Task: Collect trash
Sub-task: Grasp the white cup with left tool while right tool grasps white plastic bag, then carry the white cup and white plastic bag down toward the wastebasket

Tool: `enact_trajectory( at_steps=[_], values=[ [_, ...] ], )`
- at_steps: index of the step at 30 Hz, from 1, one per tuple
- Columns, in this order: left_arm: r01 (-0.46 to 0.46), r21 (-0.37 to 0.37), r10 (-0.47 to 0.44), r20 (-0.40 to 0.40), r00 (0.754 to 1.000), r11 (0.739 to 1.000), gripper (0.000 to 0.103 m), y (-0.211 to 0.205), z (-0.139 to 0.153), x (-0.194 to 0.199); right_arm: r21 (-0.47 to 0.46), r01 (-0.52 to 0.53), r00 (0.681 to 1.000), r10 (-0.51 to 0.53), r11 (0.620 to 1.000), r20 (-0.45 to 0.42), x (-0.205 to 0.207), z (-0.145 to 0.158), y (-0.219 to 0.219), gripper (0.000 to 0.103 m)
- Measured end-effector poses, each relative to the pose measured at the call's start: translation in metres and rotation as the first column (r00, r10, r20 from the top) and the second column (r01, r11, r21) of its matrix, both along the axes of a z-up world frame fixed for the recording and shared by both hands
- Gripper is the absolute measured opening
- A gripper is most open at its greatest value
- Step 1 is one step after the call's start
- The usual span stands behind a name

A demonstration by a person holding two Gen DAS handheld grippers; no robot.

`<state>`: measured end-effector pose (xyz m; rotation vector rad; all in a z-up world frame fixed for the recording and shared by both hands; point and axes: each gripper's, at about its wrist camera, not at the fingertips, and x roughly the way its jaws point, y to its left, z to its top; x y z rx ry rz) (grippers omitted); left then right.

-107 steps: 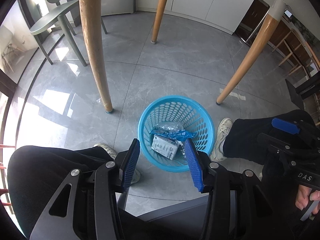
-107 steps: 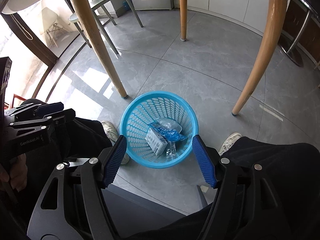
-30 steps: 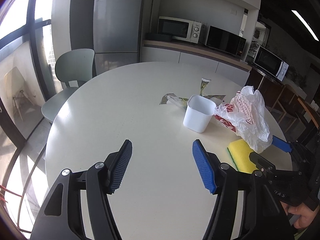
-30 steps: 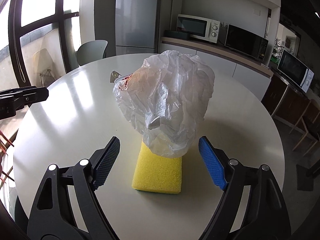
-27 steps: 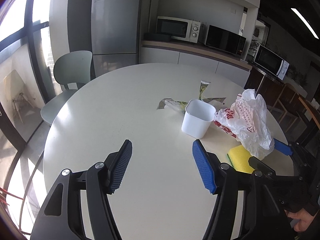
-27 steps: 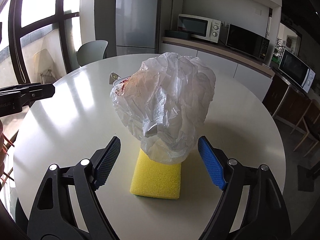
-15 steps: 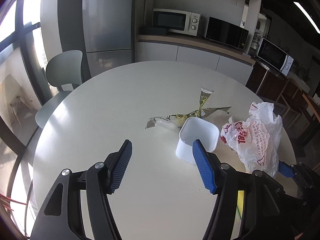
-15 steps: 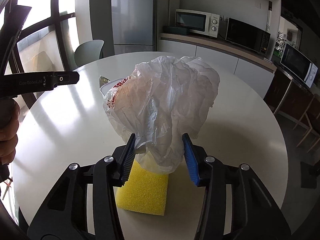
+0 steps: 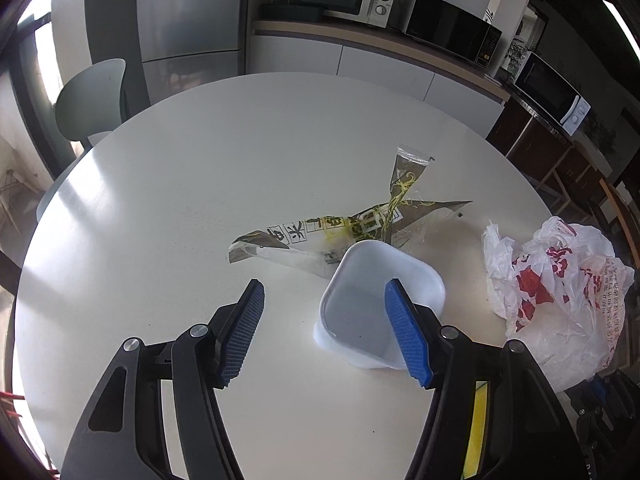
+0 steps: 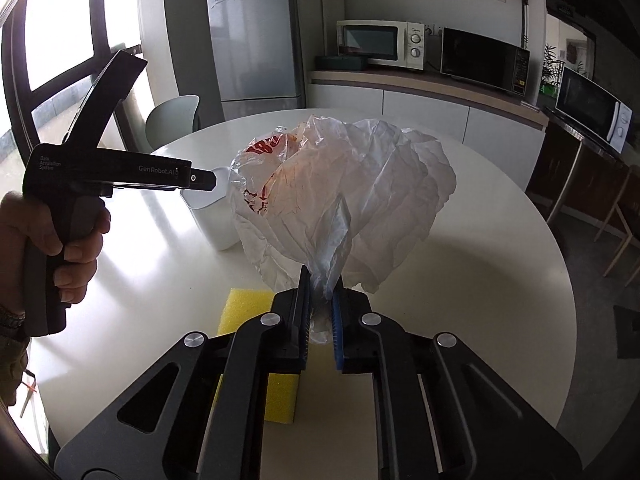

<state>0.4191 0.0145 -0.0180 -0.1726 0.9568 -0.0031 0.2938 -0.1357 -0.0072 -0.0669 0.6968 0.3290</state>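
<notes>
My right tongs (image 10: 320, 312) are closing on the bunched tail of the plastic bag (image 10: 344, 192), which sits on the round worktop (image 10: 472, 280) with the film already pinched between the pads, just above a yellow sponge (image 10: 244, 304). My left tongs (image 9: 324, 332) hover spread and narrowing slightly over the white tub (image 9: 380, 304), one pad above its open mouth, the other outside its near wall, neither pressing on it. Behind the tub lies a clear wrapper (image 9: 340, 228) printed in yellow and black. To do this well, I judge the right grip should finish squeezing a thick fold before I lift, since thin film slips; I should raise it slowly and straight so the sponge stays behind. On the left, I would lower one pad inside the wall and clamp the rim squarely, as a skewed bite could tip the tub.
</notes>
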Motion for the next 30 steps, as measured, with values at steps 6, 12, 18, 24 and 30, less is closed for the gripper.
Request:
enact_trajectory(
  at_steps=[6, 12, 18, 24, 30],
  values=[
    [0.029, 0.002, -0.029, -0.034, 0.999, 1.0, 0.026, -0.008, -0.011, 0.011, 0.029, 0.011, 0.999, -0.012, 1.0, 0.033, -0.012, 0.008, -0.012, 0.007],
    [0.023, 0.009, -0.023, 0.015, 1.0, 1.0, 0.005, -0.009, -0.005, -0.002, 0.052, 0.013, 0.997, -0.017, 0.999, 0.07, -0.024, 0.015, -0.021, 0.007],
    [0.014, -0.007, -0.013, 0.092, 0.996, 1.0, 0.005, -0.009, 0.015, -0.04, 0.079, 0.018, 0.994, -0.026, 0.997, 0.103, -0.047, 0.027, -0.03, 0.007],
    [-0.001, -0.036, 0.007, 0.174, 0.985, 0.999, 0.005, -0.005, 0.037, -0.095, 0.11, 0.008, 0.991, -0.022, 0.994, 0.128, -0.078, 0.036, -0.035, 0.006],
    [-0.003, -0.016, 0.006, 0.228, 0.974, 1.0, 0.005, -0.009, 0.042, -0.148, 0.122, 0.002, 0.989, -0.021, 0.993, 0.147, -0.112, 0.039, -0.039, 0.007]
  ],
)
